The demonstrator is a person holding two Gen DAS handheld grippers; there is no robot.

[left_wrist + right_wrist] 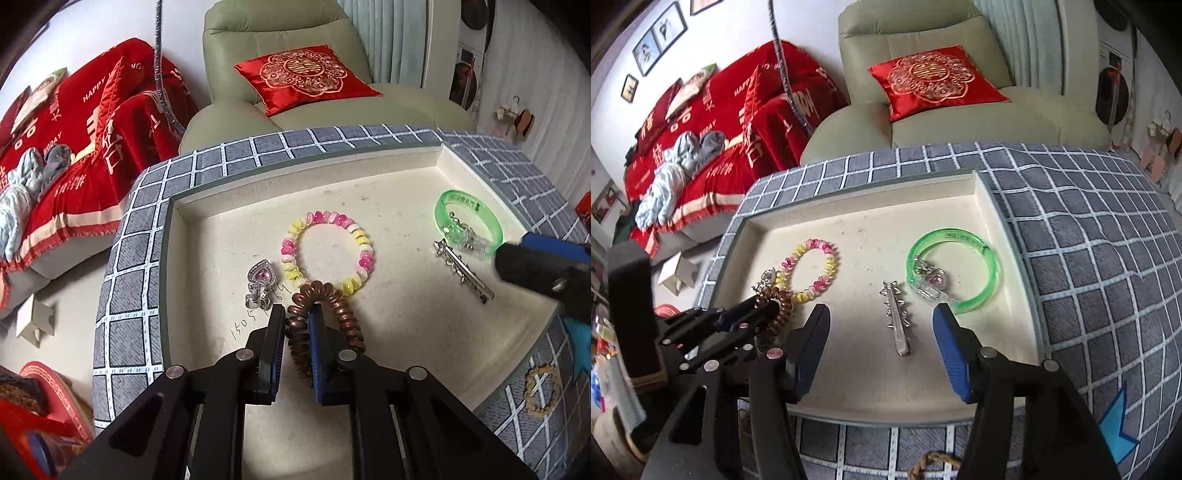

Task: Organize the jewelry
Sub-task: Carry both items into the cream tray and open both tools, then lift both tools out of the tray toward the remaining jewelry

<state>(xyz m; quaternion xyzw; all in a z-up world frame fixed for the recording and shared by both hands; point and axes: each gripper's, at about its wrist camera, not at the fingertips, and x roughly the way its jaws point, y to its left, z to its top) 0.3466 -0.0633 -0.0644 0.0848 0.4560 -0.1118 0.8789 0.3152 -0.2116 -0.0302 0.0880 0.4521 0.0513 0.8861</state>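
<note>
Straight ahead of the right tongs (881, 347), between their spread blue pads, lies the silver hair clip (897, 320) on the tray (960, 192), its long axis running along the line the tongs point, star end away. The pads stand clear of it, gripping nothing. The green bangle (955, 271) sits just beyond the right pad. These tongs tilt steeply downward over the clip. Well off to their left, the left tongs (297, 328) are clamped on the brown coil hair tie (325, 321), just short of the bead bracelet (328, 251).
</note>
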